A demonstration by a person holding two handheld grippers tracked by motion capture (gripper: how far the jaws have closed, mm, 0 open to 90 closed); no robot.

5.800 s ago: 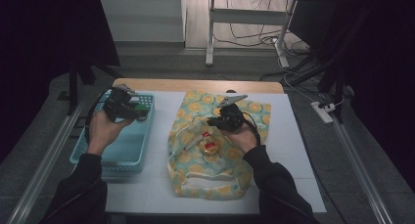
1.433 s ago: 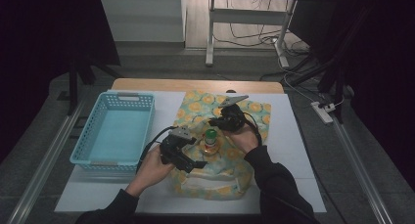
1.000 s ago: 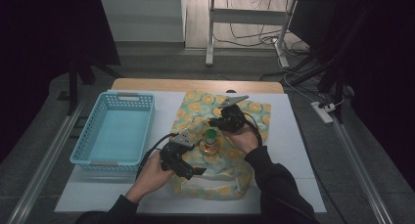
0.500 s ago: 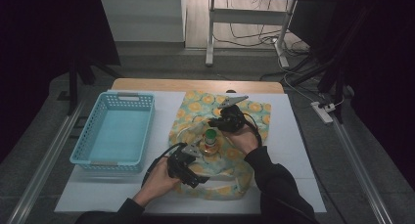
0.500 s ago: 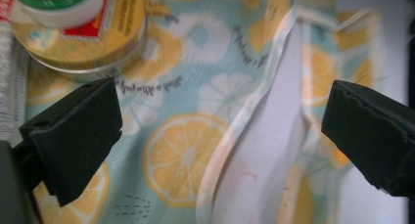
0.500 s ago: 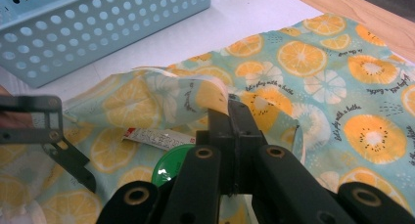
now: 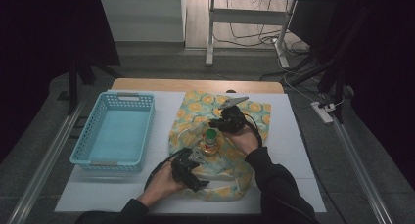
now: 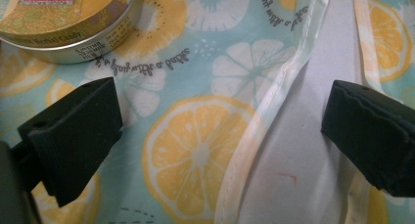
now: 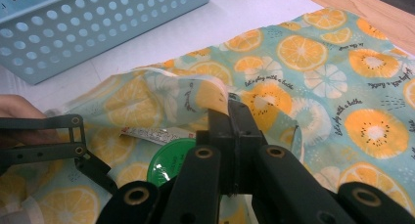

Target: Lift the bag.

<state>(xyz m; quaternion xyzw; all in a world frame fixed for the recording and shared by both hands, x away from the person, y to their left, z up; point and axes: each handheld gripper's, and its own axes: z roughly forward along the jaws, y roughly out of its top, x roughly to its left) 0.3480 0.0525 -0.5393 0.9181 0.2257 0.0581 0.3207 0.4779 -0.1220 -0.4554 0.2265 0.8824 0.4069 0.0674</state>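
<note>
The right gripper (image 9: 230, 136) is clamped on the citrus-print bag (image 7: 195, 117) beside the green-capped bottle (image 7: 210, 140). The left gripper (image 8: 215, 136), jaws apart over the bag's hem near the bottle, should close squarely on that hem.

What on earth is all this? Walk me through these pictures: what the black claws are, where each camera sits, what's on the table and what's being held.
A person holds a two-jaw gripper in each hand. The high view looks down from above; each gripper view rides on its own gripper.

On the table: a light blue basket and a citrus-print cloth bag. At the bag stands a green-capped bottle; a round tin lies on the fabric.

The right gripper is shut on the bag's edge, lifting it. The left gripper is open above the bag's hem, holding nothing.
</note>
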